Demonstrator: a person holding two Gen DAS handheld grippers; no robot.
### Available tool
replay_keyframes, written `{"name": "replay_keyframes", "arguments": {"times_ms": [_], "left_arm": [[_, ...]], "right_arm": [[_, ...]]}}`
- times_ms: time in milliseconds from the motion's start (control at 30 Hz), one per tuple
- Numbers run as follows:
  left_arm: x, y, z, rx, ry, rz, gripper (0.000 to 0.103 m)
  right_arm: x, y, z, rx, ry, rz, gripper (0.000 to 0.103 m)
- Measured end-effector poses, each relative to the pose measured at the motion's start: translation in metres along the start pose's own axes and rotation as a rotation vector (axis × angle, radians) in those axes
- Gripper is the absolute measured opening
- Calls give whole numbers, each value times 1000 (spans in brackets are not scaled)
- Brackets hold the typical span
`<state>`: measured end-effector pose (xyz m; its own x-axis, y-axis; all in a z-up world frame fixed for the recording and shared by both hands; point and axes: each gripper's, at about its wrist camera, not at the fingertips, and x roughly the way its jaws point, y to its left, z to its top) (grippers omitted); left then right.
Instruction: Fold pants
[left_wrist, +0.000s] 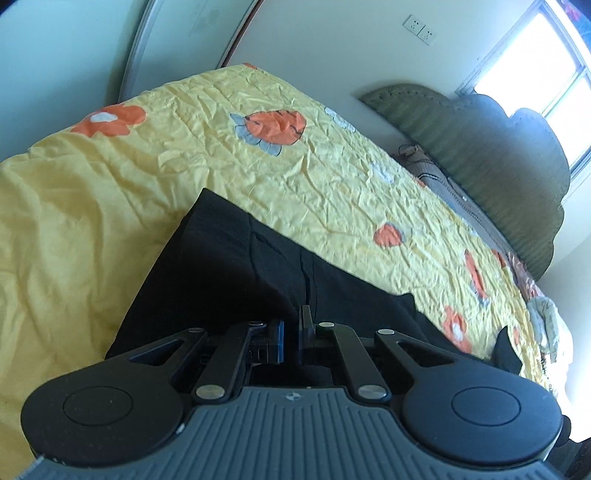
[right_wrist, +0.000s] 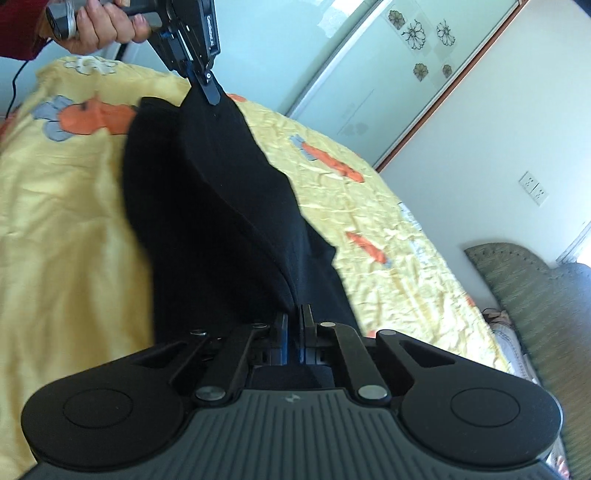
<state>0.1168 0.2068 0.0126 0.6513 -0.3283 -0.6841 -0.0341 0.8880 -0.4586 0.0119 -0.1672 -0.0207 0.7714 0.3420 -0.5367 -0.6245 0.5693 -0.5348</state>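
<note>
Black pants (left_wrist: 240, 258) hang stretched above a yellow flowered bedspread (left_wrist: 110, 192). My left gripper (left_wrist: 293, 325) is shut on one end of the pants. My right gripper (right_wrist: 293, 321) is shut on the other end of the pants (right_wrist: 221, 206). In the right wrist view the left gripper (right_wrist: 210, 90) shows at the top, held by a hand, pinching the far corner of the cloth. The fabric sags and folds between the two grippers, and a lower layer hangs toward the bedspread (right_wrist: 74, 221).
A green padded headboard (left_wrist: 480, 155) and grey pillows stand at the bed's far end below a bright window (left_wrist: 535, 59). A wardrobe with glass doors (right_wrist: 351, 74) lines the wall. Wall sockets (left_wrist: 419, 26) sit above the bed.
</note>
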Motion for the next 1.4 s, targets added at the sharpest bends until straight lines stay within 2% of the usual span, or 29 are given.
{"name": "replay_keyframes", "arguments": {"times_ms": [100, 300, 567, 600, 667, 700, 733, 833, 900, 967, 1033, 1133, 1200, 1233, 1267, 1300, 1333, 1367, 1400], "left_arm": [[-1, 8, -14, 12, 9, 42, 6], [-12, 12, -24, 19, 0, 56, 6], [8, 22, -33, 2, 41, 106, 7], [7, 22, -33, 0, 41, 110, 18], [4, 23, -31, -8, 45, 125, 24], [1, 24, -29, -13, 55, 122, 31], [-3, 24, -28, -15, 58, 126, 32], [-21, 16, -27, 25, 52, 179, 36], [-31, 4, -28, 72, 36, 215, 37], [-36, -15, -29, 132, 28, 216, 37], [-37, -38, -31, 188, 19, 187, 38], [-28, -80, -36, 281, 37, 81, 41], [-16, -109, -42, 347, 53, 8, 47], [-9, -124, -47, 380, 62, -18, 47], [-3, -138, -52, 409, 71, -47, 47], [4, -151, -58, 437, 83, -84, 49], [11, -164, -63, 460, 99, -120, 50], [18, -175, -70, 481, 117, -153, 51], [26, -186, -77, 500, 135, -182, 51]], "right_arm": [[0, 12, -2, 8, 17, 29, 5], [-15, 17, -5, 46, 25, 36, 5], [-10, 33, -15, 66, 54, 67, 6], [-8, 33, -16, 83, 69, 78, 6], [-12, 35, -17, 78, 58, 55, 7], [-16, 37, -17, 68, 60, 48, 8], [-23, 36, -18, 65, 58, 43, 9], [-58, 13, -32, 196, 33, 16, 9], [-81, -15, -60, 361, 44, -67, 9], [-96, -41, -100, 518, 109, -189, 10], [-107, -62, -146, 665, 195, -290, 10], [-122, -88, -215, 904, 288, -359, 10], [-141, -96, -240, 1032, 241, -418, 11], [-148, -100, -245, 1067, 264, -490, 12], [-153, -102, -247, 1068, 287, -570, 16], [-157, -102, -248, 1070, 280, -611, 20], [-161, -103, -250, 1090, 248, -597, 30], [-162, -104, -254, 1113, 225, -566, 45], [-159, -106, -258, 1123, 246, -546, 51]]}}
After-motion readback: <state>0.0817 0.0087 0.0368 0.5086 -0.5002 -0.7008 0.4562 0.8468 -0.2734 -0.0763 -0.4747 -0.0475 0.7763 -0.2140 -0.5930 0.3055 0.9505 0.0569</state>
